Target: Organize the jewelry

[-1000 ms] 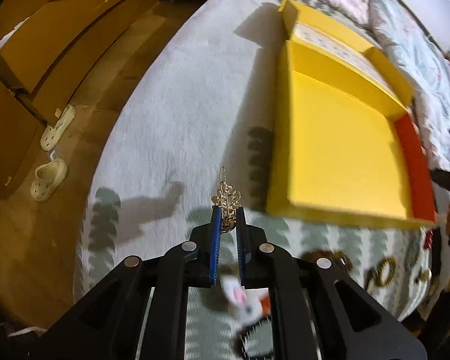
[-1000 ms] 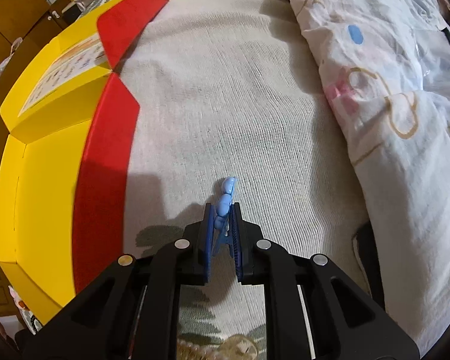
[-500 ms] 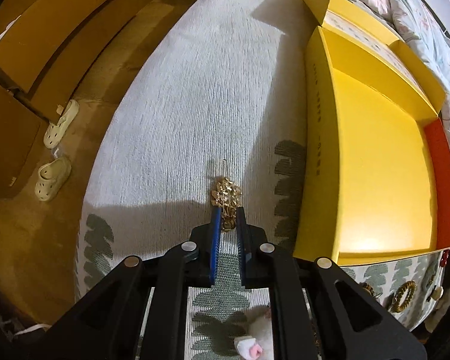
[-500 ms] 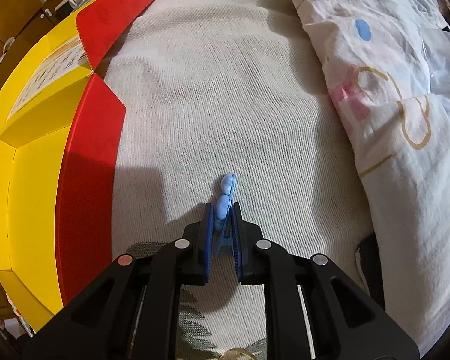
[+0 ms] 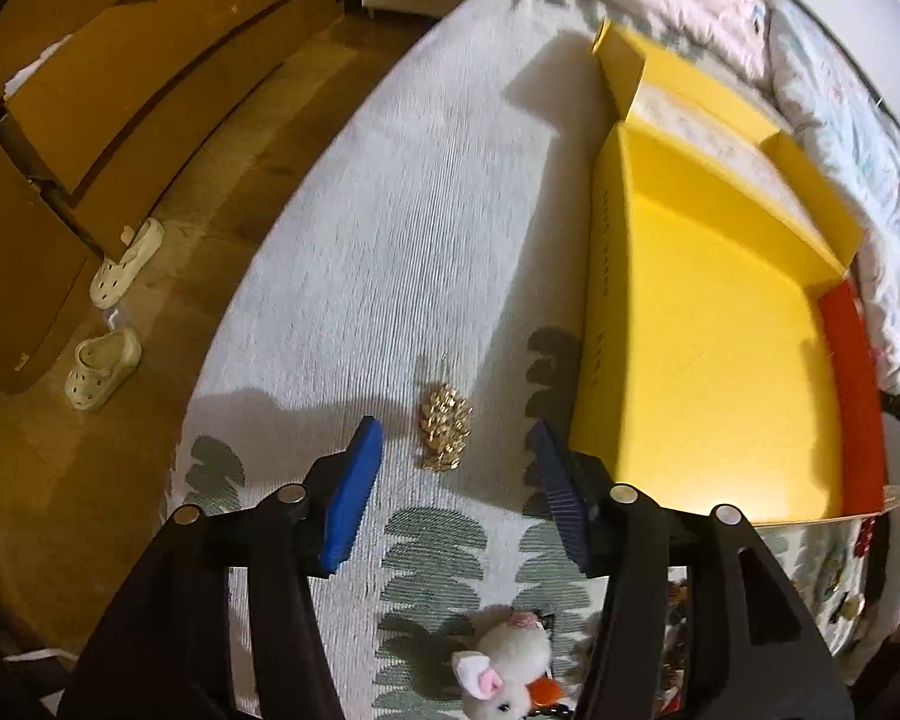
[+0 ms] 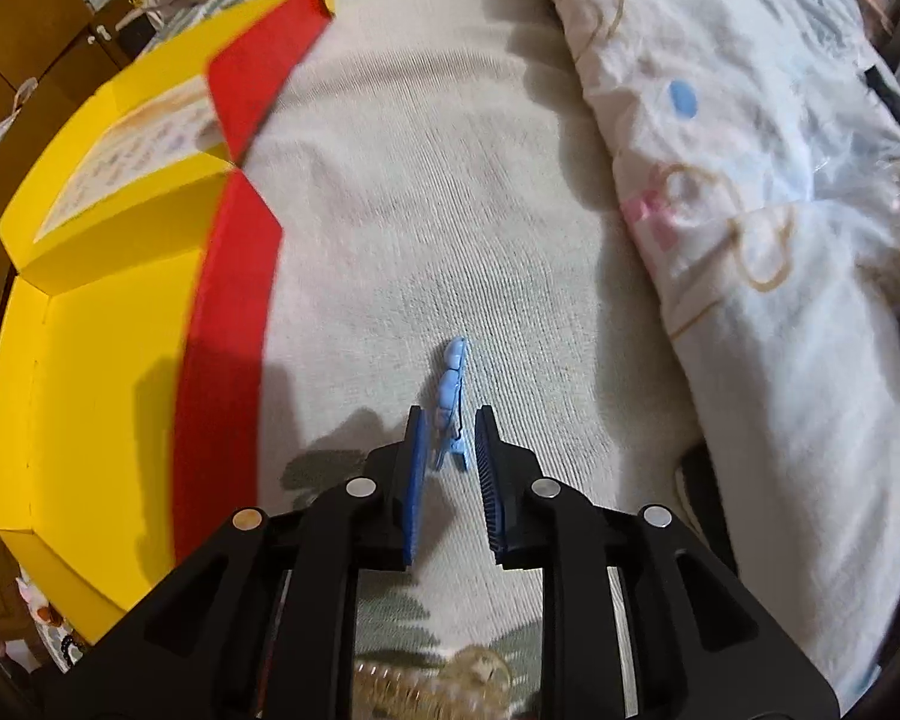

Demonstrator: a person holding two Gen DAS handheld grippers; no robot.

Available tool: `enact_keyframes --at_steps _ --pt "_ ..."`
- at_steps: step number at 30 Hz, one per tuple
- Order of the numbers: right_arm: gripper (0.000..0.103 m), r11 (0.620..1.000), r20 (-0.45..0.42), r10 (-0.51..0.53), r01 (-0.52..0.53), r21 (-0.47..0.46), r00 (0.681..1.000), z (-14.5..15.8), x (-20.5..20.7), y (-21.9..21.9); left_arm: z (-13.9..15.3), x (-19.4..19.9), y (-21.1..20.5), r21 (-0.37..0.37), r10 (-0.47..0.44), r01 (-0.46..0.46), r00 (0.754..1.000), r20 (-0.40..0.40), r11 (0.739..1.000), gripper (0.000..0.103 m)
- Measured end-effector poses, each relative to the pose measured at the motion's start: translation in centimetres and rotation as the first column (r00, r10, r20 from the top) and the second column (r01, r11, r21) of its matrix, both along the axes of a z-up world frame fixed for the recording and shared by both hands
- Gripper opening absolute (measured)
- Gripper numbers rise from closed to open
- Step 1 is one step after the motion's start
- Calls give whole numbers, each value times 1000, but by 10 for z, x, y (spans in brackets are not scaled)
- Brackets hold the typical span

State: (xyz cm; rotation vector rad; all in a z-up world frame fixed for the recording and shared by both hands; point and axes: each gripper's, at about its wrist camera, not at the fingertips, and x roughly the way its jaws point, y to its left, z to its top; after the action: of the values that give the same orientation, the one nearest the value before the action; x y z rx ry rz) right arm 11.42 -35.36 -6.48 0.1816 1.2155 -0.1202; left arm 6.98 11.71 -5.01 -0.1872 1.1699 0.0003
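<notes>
Both grippers opening, nothing gripped: left gripper (image 5: 456, 429) wide, gold brooch (image 5: 445, 435) on the bedspread (image 5: 390, 210) between its fingers, untouched. Right gripper (image 6: 448, 420) narrowly apart around the blue clip (image 6: 453, 402). Both pieces' long axes run along the fingers, pointing away.

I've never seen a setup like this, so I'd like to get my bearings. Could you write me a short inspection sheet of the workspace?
Surface: white ribbed bedspread with green leaf print.
Job's things: gold brooch and blue hair clip lying on the spread; open yellow box, bare inside where visible.
Clutter: white plush toy; crumpled duvet.
Tongs: left tongs opening, brooch released; right tongs opening, pads off the clip.
Cables: nothing seen.
Surroundings: slippers on floor, wooden cabinets.
</notes>
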Motion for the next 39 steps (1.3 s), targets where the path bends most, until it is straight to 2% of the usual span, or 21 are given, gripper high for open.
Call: enact_keyframes --at_steps 1,3,4,6,10,13,17,18,21,26,30,33,36,39 --pt "29 1000 4 2 -2 -9 1000 6 -2 2 7 -4 1 -14 14 -14 999 30 1000 58" --pt "45 1000 25 1 -1 -19 1000 20 -8 9 19 -12 2 -46 30 -27 996 78 999 67" --pt "48 1000 45 4 -2 -30 999 30 -16 15 25 -17 2 -57 30 -24 994 104 998 68" --pt "58 998 71 16 -11 -62 997 47 -24 24 37 -27 1 -55 33 -25 989 146 998 76" --pt "66 991 114 56 -41 -126 992 87 -54 43 45 -36 5 -83 62 -49 984 167 995 79" --pt "75 987 169 62 -36 -156 984 113 -87 52 52 -45 1 -28 73 -69 980 183 997 79" --pt "85 990 237 40 -7 -138 971 135 -139 60 66 -66 -7 5 61 -64 962 266 998 89" --pt "89 991 249 32 1 -131 968 135 -150 62 69 -73 -10 29 55 -66 956 290 997 89" --pt "90 997 277 -3 26 -78 961 124 -196 72 67 -92 -16 78 22 -50 946 325 996 90" --pt "90 997 281 -27 47 -66 959 104 -239 85 59 -112 -16 166 21 -78 948 318 983 93" --pt "90 994 278 -80 99 -53 957 84 -261 83 47 -120 -16 189 -18 -36 961 276 981 93" --pt "90 991 268 -97 119 -69 959 77 -271 83 44 -129 -20 207 -53 -6 958 281 978 94" --pt "90 987 277 -85 119 -110 957 74 -279 93 44 -139 -25 215 -56 -12 950 306 977 97" --pt "90 990 280 -55 88 -107 959 69 -287 104 41 -143 -31 184 -65 9 952 299 983 97"
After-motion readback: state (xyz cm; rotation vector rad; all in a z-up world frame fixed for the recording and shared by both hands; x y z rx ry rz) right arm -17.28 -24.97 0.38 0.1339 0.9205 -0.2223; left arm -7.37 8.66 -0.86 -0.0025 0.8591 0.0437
